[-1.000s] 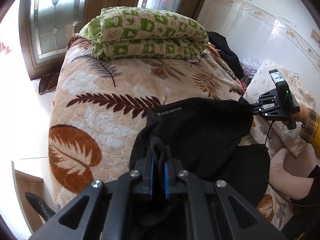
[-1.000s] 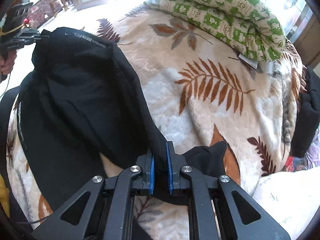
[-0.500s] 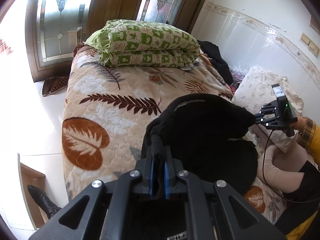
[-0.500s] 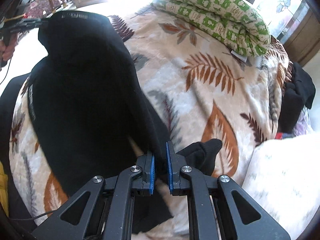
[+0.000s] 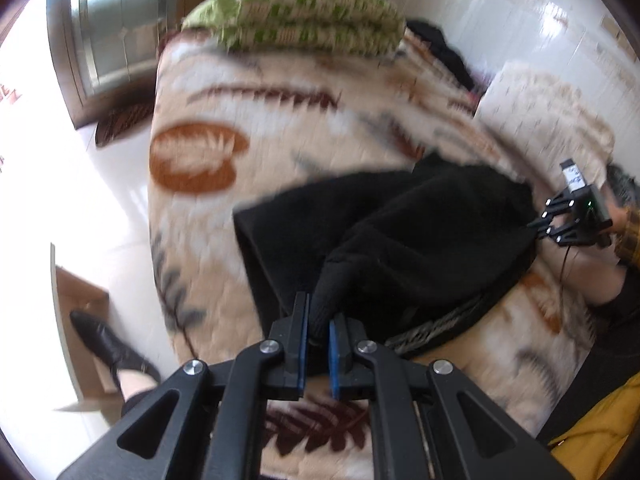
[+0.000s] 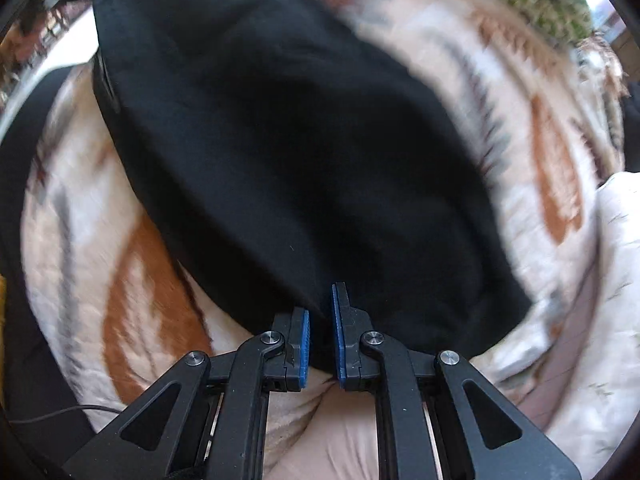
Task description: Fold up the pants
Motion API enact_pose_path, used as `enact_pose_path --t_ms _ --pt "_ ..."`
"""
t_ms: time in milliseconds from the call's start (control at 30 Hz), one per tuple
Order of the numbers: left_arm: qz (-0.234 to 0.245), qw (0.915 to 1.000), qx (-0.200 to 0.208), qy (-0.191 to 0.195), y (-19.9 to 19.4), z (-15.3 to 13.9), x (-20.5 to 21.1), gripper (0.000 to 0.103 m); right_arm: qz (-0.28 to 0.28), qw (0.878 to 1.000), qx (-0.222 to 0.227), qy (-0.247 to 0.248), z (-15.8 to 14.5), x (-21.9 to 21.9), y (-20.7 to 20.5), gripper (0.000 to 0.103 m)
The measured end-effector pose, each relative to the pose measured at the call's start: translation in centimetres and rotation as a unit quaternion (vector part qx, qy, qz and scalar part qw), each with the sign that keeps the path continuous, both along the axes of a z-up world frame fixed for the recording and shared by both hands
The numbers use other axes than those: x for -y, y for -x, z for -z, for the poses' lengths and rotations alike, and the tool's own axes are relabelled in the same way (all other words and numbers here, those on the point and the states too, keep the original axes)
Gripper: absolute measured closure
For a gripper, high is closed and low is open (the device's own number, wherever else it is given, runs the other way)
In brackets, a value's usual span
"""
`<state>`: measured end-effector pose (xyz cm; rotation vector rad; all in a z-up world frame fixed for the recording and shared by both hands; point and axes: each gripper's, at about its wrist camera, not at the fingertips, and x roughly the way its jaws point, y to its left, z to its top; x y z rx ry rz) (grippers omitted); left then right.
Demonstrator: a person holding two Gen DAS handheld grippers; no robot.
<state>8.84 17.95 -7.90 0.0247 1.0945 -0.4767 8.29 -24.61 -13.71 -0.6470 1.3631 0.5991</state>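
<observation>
The black pants point(image 5: 420, 236) lie folded over on the leaf-patterned blanket point(image 5: 224, 208). My left gripper point(image 5: 318, 320) is shut on a bunched black corner of the pants near the bed's front edge. The right gripper also shows in the left wrist view point(image 5: 538, 224), at the pants' far right corner. In the right wrist view the pants point(image 6: 280, 152) spread out wide ahead, and my right gripper point(image 6: 320, 312) is shut on their near edge. Both views are motion-blurred.
A folded green-and-white quilt point(image 5: 304, 20) sits at the head of the bed. A pale pillow point(image 5: 540, 108) and dark clothes point(image 5: 440, 48) lie by the wall. A black shoe point(image 5: 108, 344) and a cardboard box point(image 5: 80, 304) are on the floor at left.
Both grippers have pulled back toward the bed's near edge and lowered, bringing the held end of the pants over onto the rest. Both stay shut on the fabric.
</observation>
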Motion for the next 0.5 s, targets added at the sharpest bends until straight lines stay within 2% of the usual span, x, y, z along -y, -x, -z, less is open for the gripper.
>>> enact_pose_path --t_ms 133,333,400,500 --pt "-0.002 1.0000 -0.002 -0.006 0.8 1.0 0.3 0.093 0.009 1.000 0.007 -0.003 -0.8 0.0 -0.1 0.093" --pt "0.000 0.9995 0.028 0.011 1.6 -1.8 -0.6 0.093 0.004 1.000 0.015 -0.018 -3.3 0.3 1.0 0.093" --pt "0.012 0.9996 0.024 0.001 2.0 -1.7 -0.4 0.093 0.007 1.000 0.007 -0.010 -2.7 0.8 0.9 0.093" --pt "0.033 0.9989 -0.003 -0.033 2.3 0.4 0.4 0.093 0.006 1.000 -0.015 0.008 -0.7 1.4 1.3 0.093"
